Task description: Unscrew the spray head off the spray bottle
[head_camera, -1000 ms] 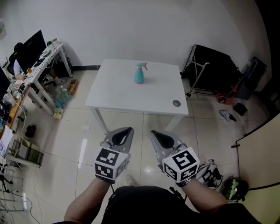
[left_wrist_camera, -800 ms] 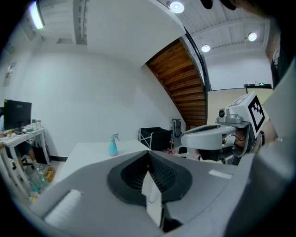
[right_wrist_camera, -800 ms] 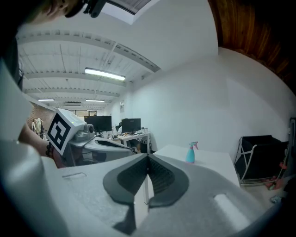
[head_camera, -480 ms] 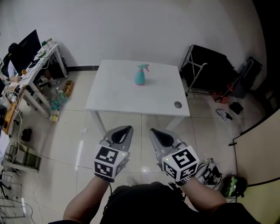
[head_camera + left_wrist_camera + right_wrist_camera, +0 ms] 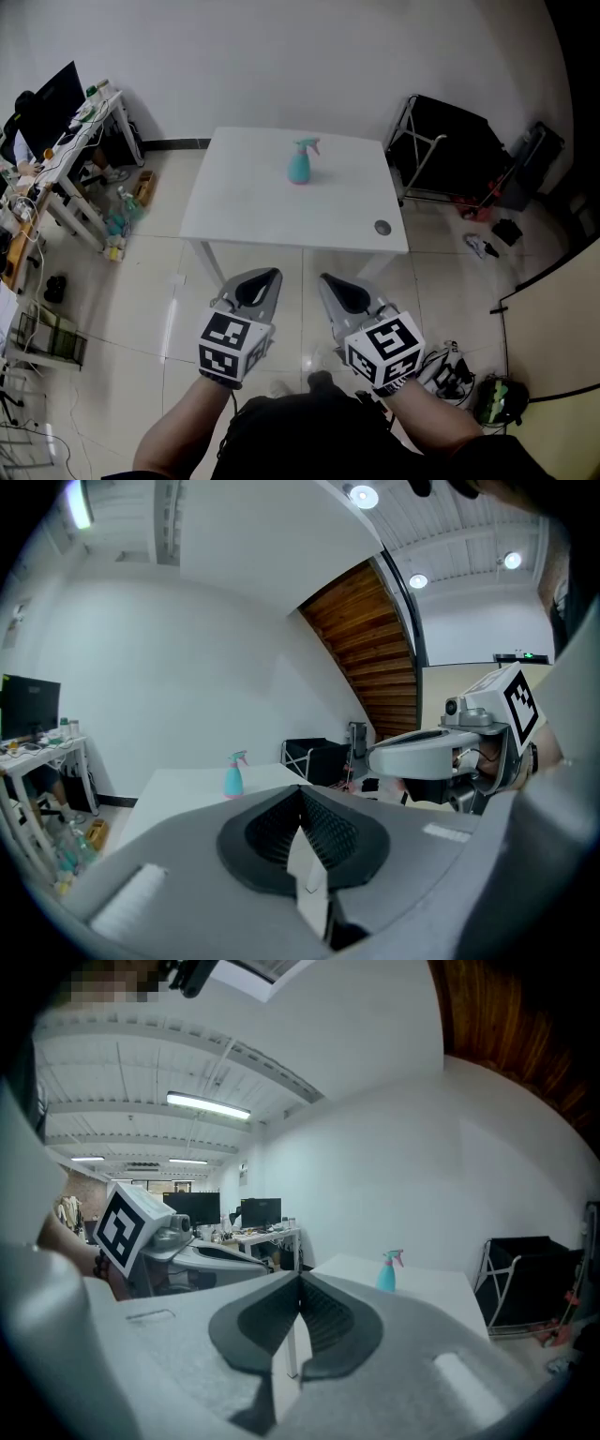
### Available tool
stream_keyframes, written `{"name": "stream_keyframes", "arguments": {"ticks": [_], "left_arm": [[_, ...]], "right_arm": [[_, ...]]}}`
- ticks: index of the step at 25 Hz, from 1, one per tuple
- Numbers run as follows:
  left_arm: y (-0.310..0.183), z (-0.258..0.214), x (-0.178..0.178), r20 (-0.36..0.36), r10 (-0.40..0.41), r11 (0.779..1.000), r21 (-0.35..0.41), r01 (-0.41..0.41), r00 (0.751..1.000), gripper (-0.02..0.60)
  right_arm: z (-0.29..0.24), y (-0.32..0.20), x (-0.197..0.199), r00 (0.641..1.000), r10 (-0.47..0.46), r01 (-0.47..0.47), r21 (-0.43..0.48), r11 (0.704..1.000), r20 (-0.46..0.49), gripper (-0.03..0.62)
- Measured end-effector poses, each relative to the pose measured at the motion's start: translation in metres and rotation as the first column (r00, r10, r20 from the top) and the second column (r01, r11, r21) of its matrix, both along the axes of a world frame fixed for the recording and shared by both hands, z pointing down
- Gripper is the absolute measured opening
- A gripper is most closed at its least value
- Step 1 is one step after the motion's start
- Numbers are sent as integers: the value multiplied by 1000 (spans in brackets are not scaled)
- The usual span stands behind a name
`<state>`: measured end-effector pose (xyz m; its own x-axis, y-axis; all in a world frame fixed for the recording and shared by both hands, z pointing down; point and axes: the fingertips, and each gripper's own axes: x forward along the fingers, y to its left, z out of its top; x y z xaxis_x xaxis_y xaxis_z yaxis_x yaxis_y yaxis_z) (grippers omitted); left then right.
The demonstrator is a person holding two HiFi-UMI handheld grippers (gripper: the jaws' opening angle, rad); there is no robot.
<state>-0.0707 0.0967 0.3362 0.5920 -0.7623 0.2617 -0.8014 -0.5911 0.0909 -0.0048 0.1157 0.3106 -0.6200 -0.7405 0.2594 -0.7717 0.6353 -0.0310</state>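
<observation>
Closest in, both grippers are held out low in front of the person, side by side over the tiled floor (image 5: 141,281). The left gripper (image 5: 266,281) has its jaws pressed together with nothing between them. The right gripper (image 5: 330,283) is the same, closed tight and empty. Both noses aim forward at the white table (image 5: 244,211), whose near edge is well ahead of the jaw tips. So this looks like the approach, with no contact yet.

Further out, there's the target. The teal spray bottle (image 5: 299,165) stands upright toward the far side of the table, roughly in the middle, with bare tabletop all round it. Its spray head (image 5: 307,143) is on top, nozzle poking to the right, apparently screwed on. Nothing of the task looks done so far.

To do this well, I'd want both sets of jaws opened before they get to the bottle, not at the last moment. One gripper should clamp the body low and firm, because a light bottle will probably tip or spin. The other should take the head down at its collar rather than the thin nozzle, then twist while the body is kept upright.

Off to the sides are a cluttered desk (image 5: 89,117) on the left and a black rack (image 5: 450,150) on the right, with a plain white wall (image 5: 281,56) behind.
</observation>
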Motion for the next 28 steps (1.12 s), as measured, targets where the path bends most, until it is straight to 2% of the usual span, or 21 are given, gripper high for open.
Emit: {"name": "stream_keyframes", "arguments": {"ticks": [8,17,28], "left_arm": [[-35,3,19,27,-16,1000,-9,16,1000,14],[-92,10,54,48,-62,997,-40,64,997,14],[-148,11,87,90,-129,990,-44,133,988,14]], "right_arm": [[3,-37,21,1000,-11,11,-1,1000,28,-9],[11,-101,67,997,-22,24,-28,999,69,-9],[14,-157,100,990,-81,86,-38,996,118,-9]]}}
